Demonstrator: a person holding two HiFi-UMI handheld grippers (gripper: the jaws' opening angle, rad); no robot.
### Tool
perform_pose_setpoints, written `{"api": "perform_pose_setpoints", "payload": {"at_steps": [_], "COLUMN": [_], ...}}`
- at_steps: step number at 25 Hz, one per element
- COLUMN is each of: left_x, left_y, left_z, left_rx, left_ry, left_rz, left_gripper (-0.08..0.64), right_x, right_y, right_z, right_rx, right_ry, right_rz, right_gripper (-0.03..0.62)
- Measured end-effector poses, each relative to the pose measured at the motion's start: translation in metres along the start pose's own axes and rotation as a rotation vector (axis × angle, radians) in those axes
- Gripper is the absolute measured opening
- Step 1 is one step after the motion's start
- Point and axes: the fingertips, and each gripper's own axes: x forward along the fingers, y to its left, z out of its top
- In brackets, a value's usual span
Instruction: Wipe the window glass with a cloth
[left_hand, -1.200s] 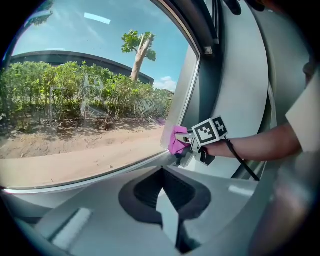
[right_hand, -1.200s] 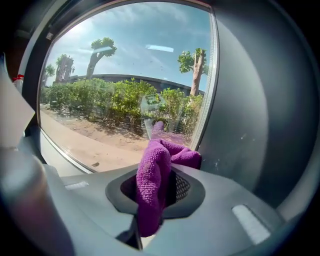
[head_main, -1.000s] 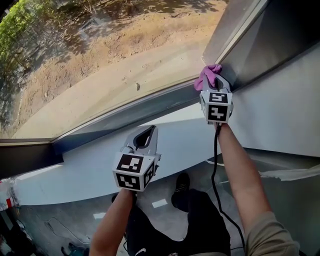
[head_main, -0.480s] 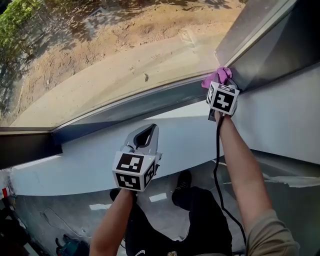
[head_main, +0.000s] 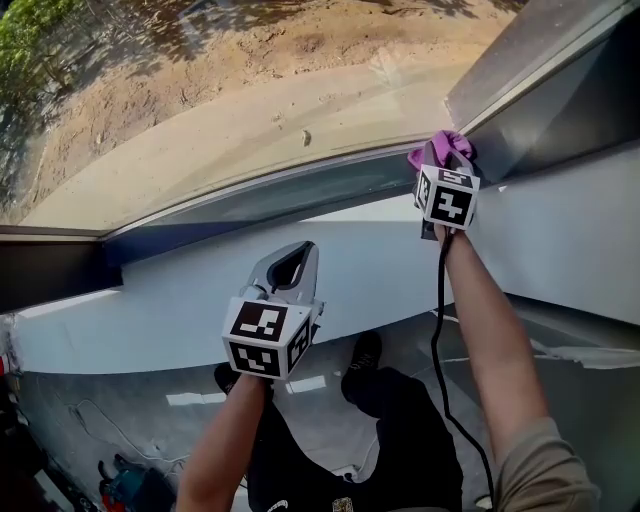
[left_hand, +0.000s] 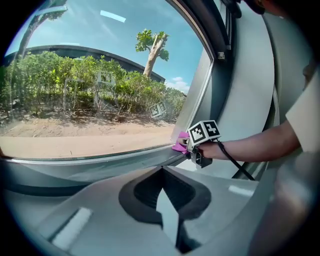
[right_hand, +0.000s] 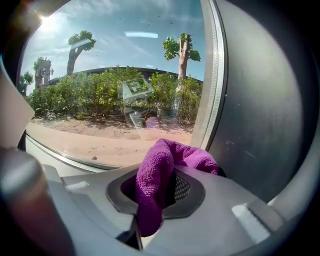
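Observation:
The window glass (head_main: 200, 100) fills the top of the head view, with sandy ground and bushes outside. A purple cloth (head_main: 447, 146) is bunched at the pane's lower right corner, and my right gripper (head_main: 441, 162) is shut on it, pressed close to the glass. In the right gripper view the cloth (right_hand: 159, 175) sticks out between the closed jaws in front of the glass (right_hand: 115, 75). My left gripper (head_main: 291, 263) is shut with nothing in it, held over the white sill well short of the pane. The left gripper view shows the right gripper (left_hand: 194, 150) and the cloth (left_hand: 180, 144) at that corner.
A dark frame rail (head_main: 280, 205) runs under the glass, with a white sill (head_main: 150, 310) below it. A grey upright post (head_main: 520, 50) and dark wall close the right side. A black cable (head_main: 436, 330) hangs from the right gripper. The person's legs and shoes (head_main: 362, 360) are below.
The right gripper has slid the cloth a little to the right along the pane's bottom edge, further into the corner. The left gripper has stayed about where it was.

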Motion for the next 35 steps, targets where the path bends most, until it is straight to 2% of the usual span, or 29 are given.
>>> {"api": "perform_pose_setpoints", "payload": {"at_steps": [6,14,18,29,35], "left_x": [-0.032,-0.081,-0.107,-0.184,-0.225], "left_y": [0.031,0.070,0.093,0.167,0.217], "left_z": [-0.010,-0.019,-0.022,-0.038,-0.059], "left_rx": [-0.052,-0.081,-0.095,-0.109,-0.120], "left_ry": [-0.016,-0.039,-0.047,-0.052,-0.021], "left_rz": [0.037,0.079,0.103,0.160,0.208], "left_gripper": [0.000,0.000,0.000,0.000,0.000], "right_x": [-0.014,-0.034,-0.045,-0.071,-0.084], "right_y": [0.055,0.145,0.199,0.341,0.429], "right_z": [0.003,0.008,0.014,0.015,0.013], "right_rx": [-0.059,-0.088,-0.107,-0.117,-0.145], "right_ry": [0.008,0.001,-0.009,0.017,0.038], "right_rz": [0.072,0.166,0.221,0.301,0.350], "right_gripper": [0.078,0.078,0.078,0.078,0.078]}}
